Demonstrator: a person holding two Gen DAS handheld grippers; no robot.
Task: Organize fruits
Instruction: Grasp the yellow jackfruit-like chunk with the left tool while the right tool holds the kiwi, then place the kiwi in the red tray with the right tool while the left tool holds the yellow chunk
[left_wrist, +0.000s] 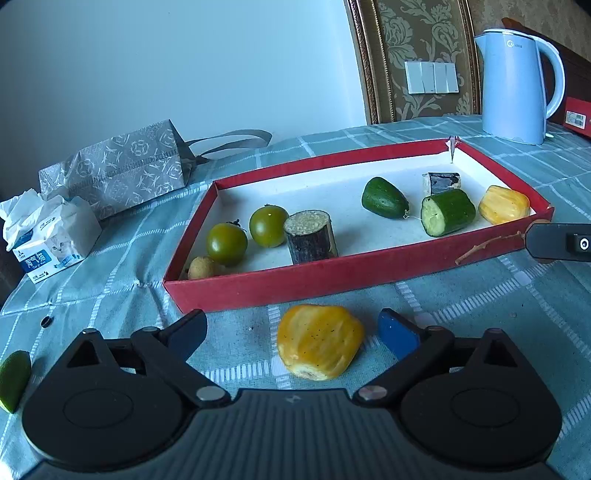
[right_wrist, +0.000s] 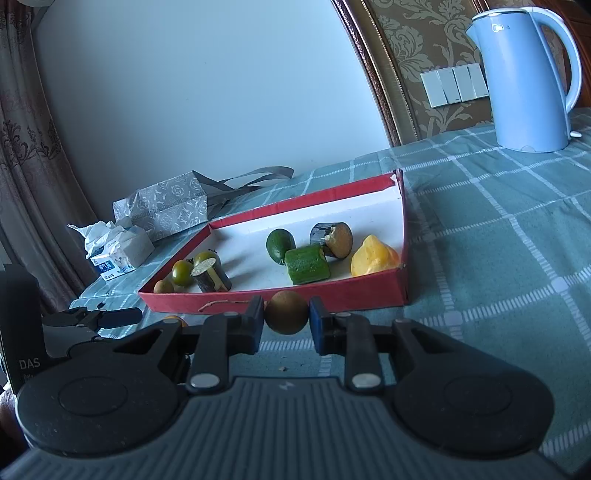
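Left gripper (left_wrist: 291, 332), fingers spread wide, straddles the yellow fruit piece (left_wrist: 319, 341) on the cloth before the red tray (left_wrist: 332, 275); right gripper (right_wrist: 286, 325) is clamped on a brown round fruit (right_wrist: 286, 312). Squeeze gently, lift clear of the rim.

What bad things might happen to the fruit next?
The right gripper pinches a small round brown fruit; being round, it might slip out and roll before clearing the red tray wall. The left gripper is open around a soft-looking yellow fruit piece; squeezing hard may squash it.
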